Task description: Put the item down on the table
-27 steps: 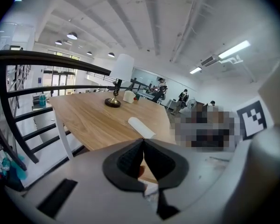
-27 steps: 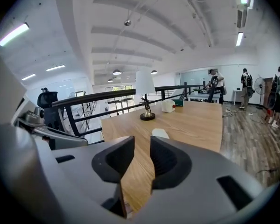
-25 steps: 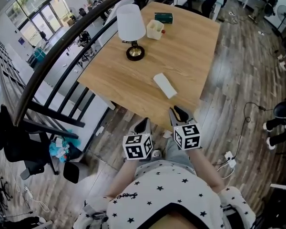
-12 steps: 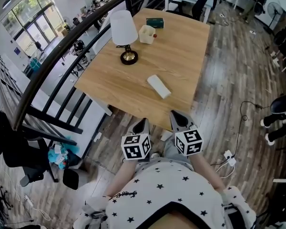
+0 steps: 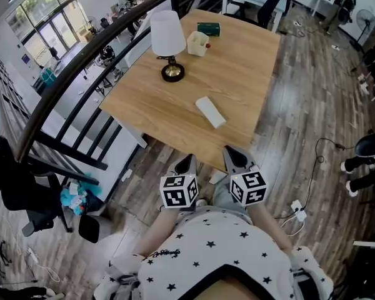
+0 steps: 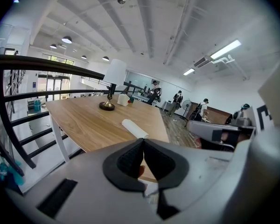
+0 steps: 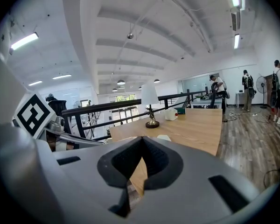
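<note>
A white oblong item lies flat on the wooden table, near its front edge; it also shows in the left gripper view and the right gripper view. Both grippers hang close to the person's body, short of the table's edge and apart from the item. My left gripper is shut with nothing between its pads. To its right, my right gripper is also shut and empty.
A table lamp, a white cup-like container and a green box stand at the table's far end. A black railing runs along the left. A cable and plug strip lie on the wood floor at right.
The right gripper's jaws, slightly apart a second ago, have closed. Both grippers stay near the body; the item lies in the same spot on the table.
</note>
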{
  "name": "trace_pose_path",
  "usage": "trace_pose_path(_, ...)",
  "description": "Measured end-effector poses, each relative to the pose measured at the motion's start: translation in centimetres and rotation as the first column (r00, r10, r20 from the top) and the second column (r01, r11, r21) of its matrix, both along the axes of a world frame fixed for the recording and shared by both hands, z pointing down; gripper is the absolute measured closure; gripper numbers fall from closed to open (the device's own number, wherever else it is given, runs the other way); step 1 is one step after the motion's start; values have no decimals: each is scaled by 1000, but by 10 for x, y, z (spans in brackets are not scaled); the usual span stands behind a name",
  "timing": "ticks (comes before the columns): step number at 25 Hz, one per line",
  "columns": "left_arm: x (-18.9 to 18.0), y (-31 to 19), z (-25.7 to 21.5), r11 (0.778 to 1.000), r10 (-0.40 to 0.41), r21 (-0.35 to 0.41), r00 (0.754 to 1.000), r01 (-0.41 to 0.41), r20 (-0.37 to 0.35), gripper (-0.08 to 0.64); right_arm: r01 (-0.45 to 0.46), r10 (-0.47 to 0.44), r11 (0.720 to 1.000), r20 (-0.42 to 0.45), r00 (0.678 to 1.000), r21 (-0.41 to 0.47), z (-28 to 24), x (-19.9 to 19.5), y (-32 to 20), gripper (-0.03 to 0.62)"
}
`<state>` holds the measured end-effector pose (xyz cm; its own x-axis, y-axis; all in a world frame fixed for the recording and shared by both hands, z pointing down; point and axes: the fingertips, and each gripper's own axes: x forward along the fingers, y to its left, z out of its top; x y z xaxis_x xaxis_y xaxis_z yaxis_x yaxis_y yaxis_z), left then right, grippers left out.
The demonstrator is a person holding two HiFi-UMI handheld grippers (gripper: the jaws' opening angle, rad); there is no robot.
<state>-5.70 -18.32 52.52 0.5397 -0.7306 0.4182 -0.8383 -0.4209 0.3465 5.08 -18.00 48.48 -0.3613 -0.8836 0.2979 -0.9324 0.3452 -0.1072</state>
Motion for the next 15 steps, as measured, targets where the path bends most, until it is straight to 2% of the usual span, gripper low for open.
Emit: trace_pose_path(15,6,-3,6,1000,-3,-13,1000,3,7,546,21,-21,1000,6,1000,-14,2,1,-4,597)
